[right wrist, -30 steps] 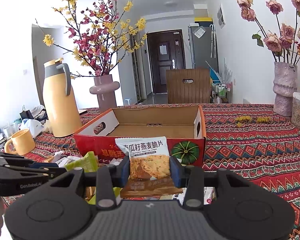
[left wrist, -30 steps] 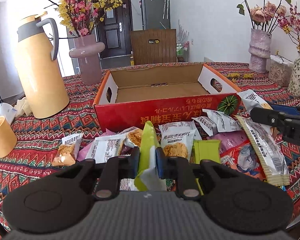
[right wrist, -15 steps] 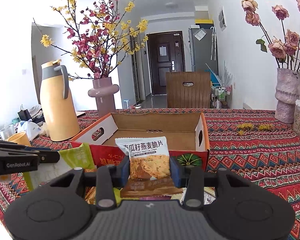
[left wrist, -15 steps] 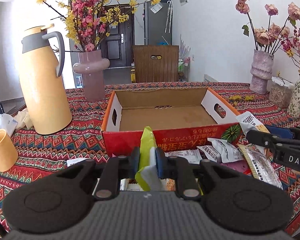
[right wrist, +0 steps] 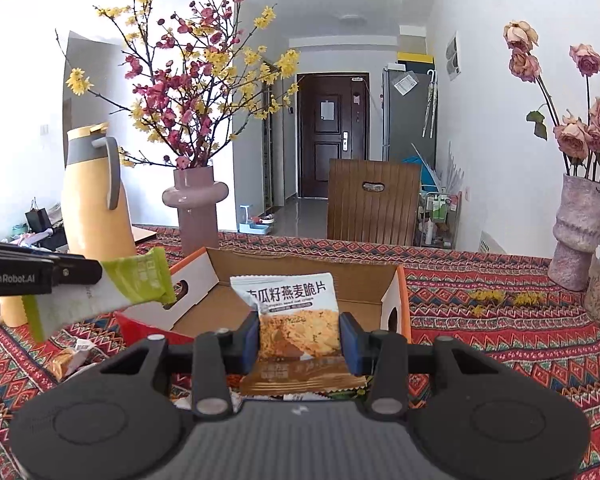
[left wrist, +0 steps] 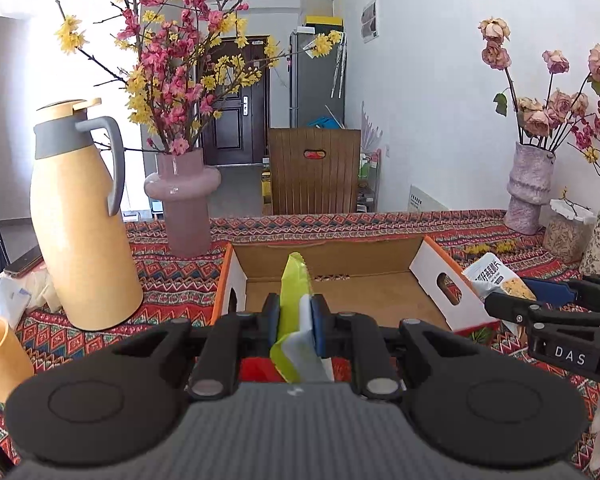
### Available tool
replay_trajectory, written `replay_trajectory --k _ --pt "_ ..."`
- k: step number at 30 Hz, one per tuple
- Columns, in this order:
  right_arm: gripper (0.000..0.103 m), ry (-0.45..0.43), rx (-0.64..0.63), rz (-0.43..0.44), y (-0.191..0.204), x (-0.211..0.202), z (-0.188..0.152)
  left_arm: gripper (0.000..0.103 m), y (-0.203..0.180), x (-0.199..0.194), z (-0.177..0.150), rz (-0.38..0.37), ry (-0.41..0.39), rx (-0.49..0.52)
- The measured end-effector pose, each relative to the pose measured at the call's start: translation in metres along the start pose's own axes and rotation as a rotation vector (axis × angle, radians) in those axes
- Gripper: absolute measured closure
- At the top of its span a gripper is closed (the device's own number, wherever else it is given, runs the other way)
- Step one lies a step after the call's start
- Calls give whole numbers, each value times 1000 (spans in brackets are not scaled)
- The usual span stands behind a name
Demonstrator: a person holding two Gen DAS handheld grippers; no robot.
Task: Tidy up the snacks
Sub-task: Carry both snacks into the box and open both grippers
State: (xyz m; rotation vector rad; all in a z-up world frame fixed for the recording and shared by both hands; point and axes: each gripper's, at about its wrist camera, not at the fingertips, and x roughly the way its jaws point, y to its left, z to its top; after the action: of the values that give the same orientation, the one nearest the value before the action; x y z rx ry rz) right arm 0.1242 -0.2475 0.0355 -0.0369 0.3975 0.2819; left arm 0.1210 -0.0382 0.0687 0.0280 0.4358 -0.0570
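The open box [left wrist: 340, 304] lies straight ahead of and below both grippers: the left gripper [left wrist: 296, 320] is clamped tight on a green packet [left wrist: 294, 292] standing on end, the right gripper [right wrist: 299, 338] half-closed on an oat crisp packet [right wrist: 290, 312], both near its front wall.

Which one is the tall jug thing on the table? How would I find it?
Look at the red patterned tablecloth and find the open cardboard box in the middle. To the box's left stands a pink vase of flowering branches, and left of that is the tall yellow plastic jug. Only it has a grey collar and a long grey handle.
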Motion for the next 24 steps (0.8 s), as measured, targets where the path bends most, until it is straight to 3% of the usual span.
replay_trajectory --k 9,24 --pt "62 66 -42 -41 -8 59 30 86 5 45 26 13 2 -11" --pt "62 283 -116 -84 4 164 26 86 24 144 22 86 160 -53"
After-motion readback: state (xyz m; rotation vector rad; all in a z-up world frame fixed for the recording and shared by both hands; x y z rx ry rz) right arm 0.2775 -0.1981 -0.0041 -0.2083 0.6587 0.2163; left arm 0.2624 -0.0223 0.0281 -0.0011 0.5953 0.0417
